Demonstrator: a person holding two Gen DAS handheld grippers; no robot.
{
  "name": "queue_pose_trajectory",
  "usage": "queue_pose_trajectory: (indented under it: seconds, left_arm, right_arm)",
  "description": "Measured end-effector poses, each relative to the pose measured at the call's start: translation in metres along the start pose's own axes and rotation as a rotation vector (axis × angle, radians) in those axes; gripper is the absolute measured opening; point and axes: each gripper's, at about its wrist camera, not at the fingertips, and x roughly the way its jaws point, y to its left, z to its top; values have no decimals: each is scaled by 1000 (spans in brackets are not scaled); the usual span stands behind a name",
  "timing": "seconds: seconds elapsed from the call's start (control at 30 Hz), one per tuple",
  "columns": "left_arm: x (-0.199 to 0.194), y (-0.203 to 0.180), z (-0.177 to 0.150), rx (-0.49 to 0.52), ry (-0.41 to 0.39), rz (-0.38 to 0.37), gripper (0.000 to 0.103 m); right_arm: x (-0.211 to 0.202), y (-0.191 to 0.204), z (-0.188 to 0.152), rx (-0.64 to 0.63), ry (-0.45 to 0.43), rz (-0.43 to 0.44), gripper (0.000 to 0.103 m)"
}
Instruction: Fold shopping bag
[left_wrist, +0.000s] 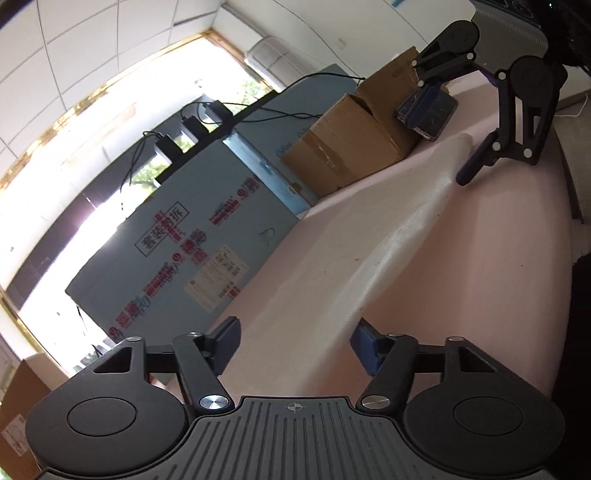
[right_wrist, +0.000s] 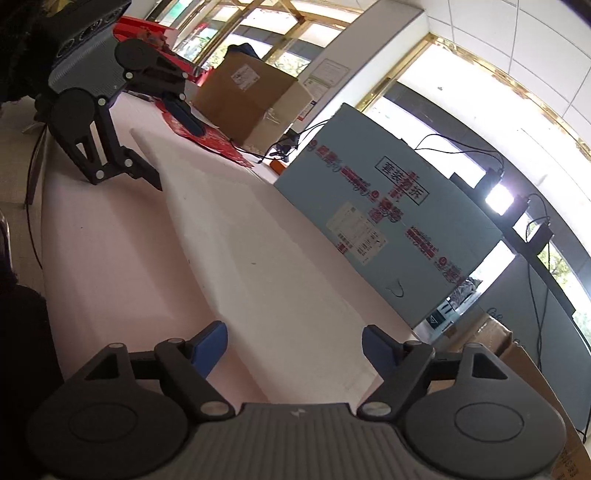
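Observation:
A white shopping bag (left_wrist: 399, 229) lies flat as a long folded strip on the pink table (left_wrist: 491, 258). It also shows in the right wrist view (right_wrist: 258, 266). My left gripper (left_wrist: 295, 343) is open, its blue-padded fingers on either side of one end of the strip. My right gripper (right_wrist: 295, 350) is open, its fingers astride the other end. Each gripper shows in the other's view, open: the right one (left_wrist: 447, 133) and the left one (right_wrist: 173, 147).
A brown cardboard box (left_wrist: 354, 144) and a dark device (left_wrist: 428, 110) stand at the table's far side. A large pale blue carton (right_wrist: 388, 236) with red print stands beside the table. Red paper (right_wrist: 210, 140) and another box (right_wrist: 247, 99) lie beyond the left gripper.

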Motion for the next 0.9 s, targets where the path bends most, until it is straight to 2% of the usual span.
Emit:
queue_pose_trajectory:
  seconds: [0.07, 0.13, 0.17, 0.23, 0.3, 0.4, 0.5, 0.67, 0.8, 0.9]
  left_arm:
    - [7, 9, -2, -139, 31, -76, 38]
    - [10, 21, -4, -274, 54, -120, 36]
    - [13, 35, -7, -391, 80, -165, 36]
    - [19, 54, -15, -568, 120, -218, 36]
    - [25, 69, -29, -733, 148, -259, 36]
    - [28, 77, -35, -802, 156, -292, 37]
    - [31, 82, -41, -844, 155, -317, 37]
    - [35, 96, -56, -957, 145, -359, 37]
    - [40, 109, -74, -1111, 134, -383, 37]
    - [42, 111, -76, -1126, 133, -343, 37]
  right_arm:
    - [2, 1, 2, -19, -3, 23, 73]
    - [5, 1, 5, -43, -6, 46, 72]
    - [6, 1, 6, -53, -8, 56, 71]
    - [8, -2, 4, -57, -3, 77, 65]
    - [13, -11, 1, -38, 26, 114, 53]
    - [22, -29, -4, 32, 67, 180, 42]
    - [32, -56, -12, 179, 112, 266, 33]
    - [51, -102, -40, 505, 158, 447, 26]
    - [58, -128, -63, 717, 161, 492, 22]
    - [60, -138, -78, 890, 153, 491, 22]
